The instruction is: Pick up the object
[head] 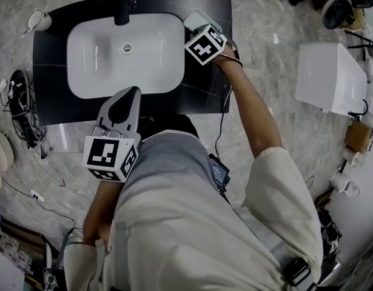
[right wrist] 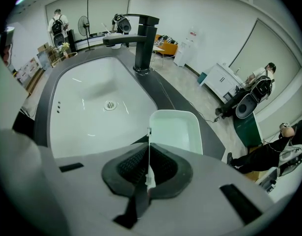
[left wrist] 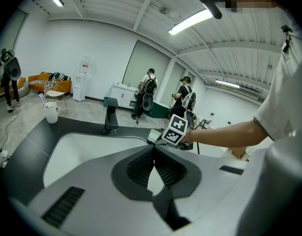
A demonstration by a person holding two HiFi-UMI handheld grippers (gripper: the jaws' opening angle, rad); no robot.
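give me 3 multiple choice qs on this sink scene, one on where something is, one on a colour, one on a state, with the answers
1. Where is the tray?
A. Inside the basin
B. Beside the basin, over the dark counter
C. On the floor

2. What colour is the faucet?
A. Black
B. Chrome
C. Gold

3. What state is the right gripper in?
A. Open above the tray
B. Shut and empty
C. Shut on the tray's wall

Answers:
1. B: the head view shows the tray past the basin's right edge, above the dark surface.
2. A: both the head view and the right gripper view show a black spout.
3. C: the right gripper view shows the tray's thin wall pinched between the closed pads.
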